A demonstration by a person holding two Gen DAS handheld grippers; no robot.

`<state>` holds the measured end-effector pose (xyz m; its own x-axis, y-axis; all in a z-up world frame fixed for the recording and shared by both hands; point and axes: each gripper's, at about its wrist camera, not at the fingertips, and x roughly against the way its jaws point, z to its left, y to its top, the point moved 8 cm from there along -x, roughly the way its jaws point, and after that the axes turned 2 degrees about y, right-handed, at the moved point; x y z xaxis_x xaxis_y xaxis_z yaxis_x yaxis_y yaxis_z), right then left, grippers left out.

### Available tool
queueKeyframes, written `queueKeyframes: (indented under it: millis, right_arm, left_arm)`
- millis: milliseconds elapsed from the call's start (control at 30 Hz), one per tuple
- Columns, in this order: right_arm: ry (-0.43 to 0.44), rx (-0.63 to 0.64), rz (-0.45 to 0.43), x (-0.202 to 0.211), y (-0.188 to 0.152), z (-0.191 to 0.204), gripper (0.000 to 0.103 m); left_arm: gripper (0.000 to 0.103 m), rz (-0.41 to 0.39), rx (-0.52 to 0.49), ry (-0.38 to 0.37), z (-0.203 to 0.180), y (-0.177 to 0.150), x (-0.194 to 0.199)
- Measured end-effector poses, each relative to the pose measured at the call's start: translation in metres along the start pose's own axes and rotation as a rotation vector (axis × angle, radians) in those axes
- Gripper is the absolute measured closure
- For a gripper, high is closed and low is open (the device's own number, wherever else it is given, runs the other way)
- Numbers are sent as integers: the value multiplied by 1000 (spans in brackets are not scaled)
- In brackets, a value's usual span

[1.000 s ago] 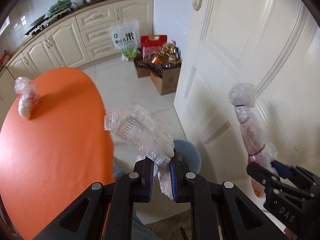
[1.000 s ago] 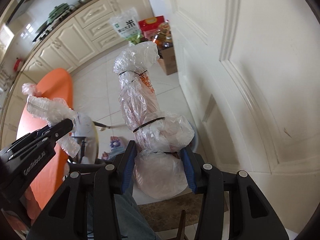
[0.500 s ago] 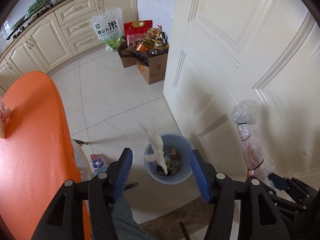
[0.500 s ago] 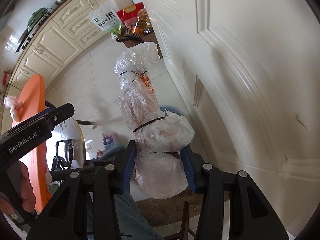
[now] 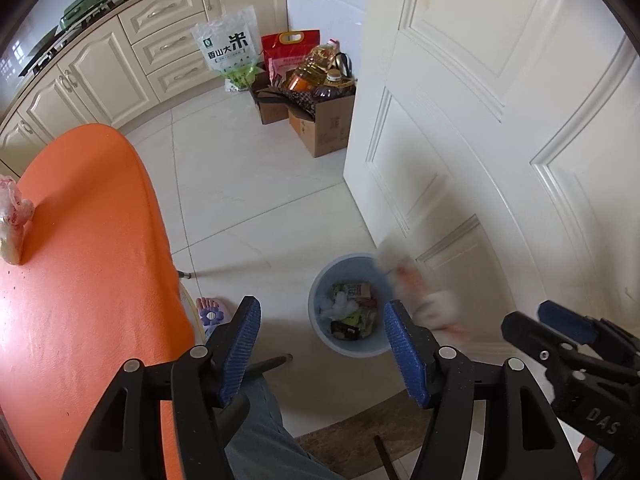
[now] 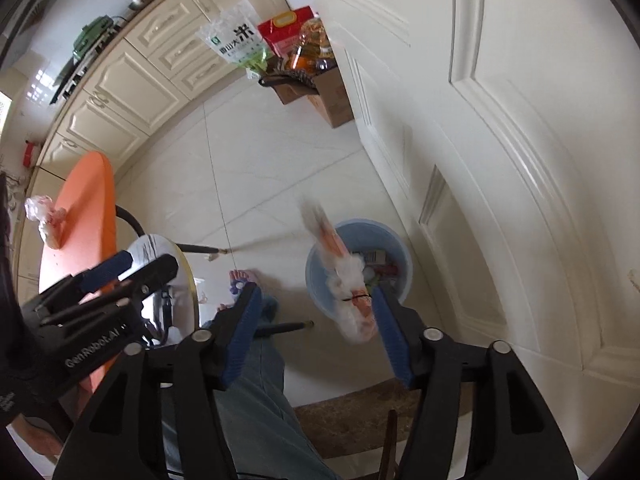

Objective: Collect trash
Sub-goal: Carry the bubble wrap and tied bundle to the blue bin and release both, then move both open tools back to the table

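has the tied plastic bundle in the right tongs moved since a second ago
Yes. The plastic bundle has left the right tongs, whose jaws have just opened, and is blurred, falling toward the blue bin by the door.

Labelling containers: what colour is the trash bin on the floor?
Light blue bin, clearest in the left wrist view.

orange table [image 5: 92,280] bearing a plastic bundle [image 5: 14,216], tiled floor [image 5: 256,188] with blue bin [image 5: 348,344], cardboard boxes [image 5: 324,128]

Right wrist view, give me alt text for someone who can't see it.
A blurred tied plastic bundle drops from the open right gripper, whose jaws have just been opening, toward a blue trash bin on the tiled floor beside a white door. Another wrapped bundle sits on the orange table.
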<state>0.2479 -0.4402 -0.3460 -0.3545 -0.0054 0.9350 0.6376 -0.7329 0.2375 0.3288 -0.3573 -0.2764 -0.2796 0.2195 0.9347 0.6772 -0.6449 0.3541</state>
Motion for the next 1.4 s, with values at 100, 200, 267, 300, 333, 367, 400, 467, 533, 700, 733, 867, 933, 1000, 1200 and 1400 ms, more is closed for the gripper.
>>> queueKeyframes:
  millis: [100,200,267,300,333,367,400,467,533,700,733,867,933,1000,1200,1400]
  right_arm:
    - [-31,14,-26,7,2,2,34]
    - [-22,10,-16,10,-1,4,34]
    - [-24,12,-11,10,-3,5,34]
    - [-29,13,-9,10,-5,6,34]
    - [-31,12,-6,10,-5,6,34]
    - [-32,11,-3,10,-6,7,34]
    - [-30,12,0,11,-8,8,34]
    - [-25,18,2,13,-9,10,34]
    - [-30,25,-7,18,-12,13,34]
    - [-50,60,-19,33,-21,27,34]
    - [-51,68,-23,36,-22,30,34]
    - [-52,94,-45,51,-30,44,32]
    - [-51,102,-55,56,-33,51,26]
    - [-47,115,-72,64,-37,59,20]
    - [-44,149,-95,77,-53,85,16]
    - [-10,201,-81,77,-68,123,14]
  left_arm:
    - [42,1,15,2,4,-5,1]
    - [42,12,19,2,5,-9,1]
    - [42,6,26,2,8,-11,4]
    - [42,5,29,2,9,-12,7]
    - [42,4,31,2,9,-14,8]
    - [42,3,30,0,10,-16,10]
    - [42,3,30,-1,10,-16,11]
    - [42,-2,30,-2,11,-20,16]
    - [42,-6,32,0,14,-24,21]
    - [42,-24,41,7,19,-32,37]
    - [42,-32,44,6,20,-35,42]
    - [42,-55,44,-1,26,-49,64]
    - [42,-69,46,3,32,-57,76]
    - [41,-86,57,2,38,-65,89]
    - [32,-131,102,7,67,-100,124]
    - [31,-155,174,14,108,-143,158]
